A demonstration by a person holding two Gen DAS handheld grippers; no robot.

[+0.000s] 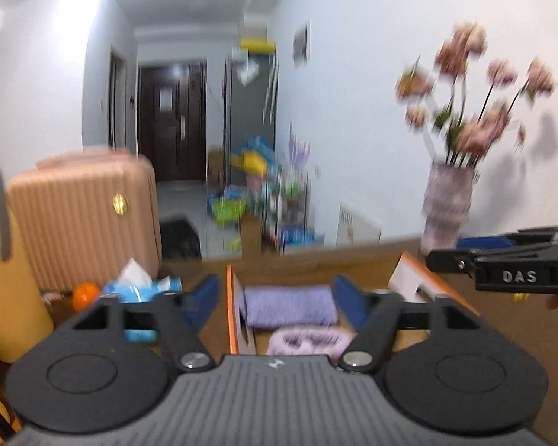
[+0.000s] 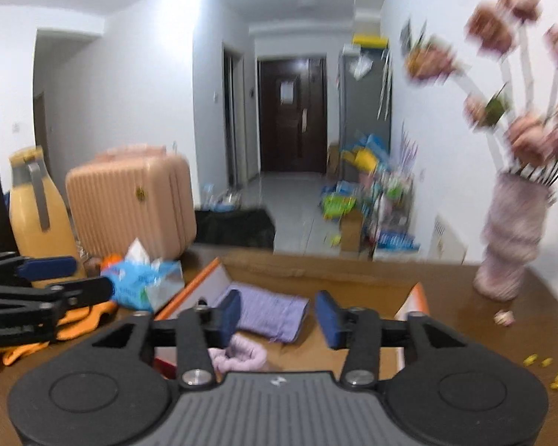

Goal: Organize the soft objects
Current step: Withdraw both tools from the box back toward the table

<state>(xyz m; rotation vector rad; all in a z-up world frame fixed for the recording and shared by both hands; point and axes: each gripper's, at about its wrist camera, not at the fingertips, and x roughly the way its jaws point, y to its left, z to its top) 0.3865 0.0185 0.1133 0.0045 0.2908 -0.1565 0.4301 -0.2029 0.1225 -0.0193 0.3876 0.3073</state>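
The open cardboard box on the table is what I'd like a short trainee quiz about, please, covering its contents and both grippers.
1. True or false: the folded purple towel lies inside the cardboard box.
2. Which item lies in the box nearer the cameras than the towel? A. pink headband B. orange cloth C. tissue pack
3. Fill in: the left gripper and right gripper both have ___ jaws, holding nothing.

Key: 1 true; 2 A; 3 open.
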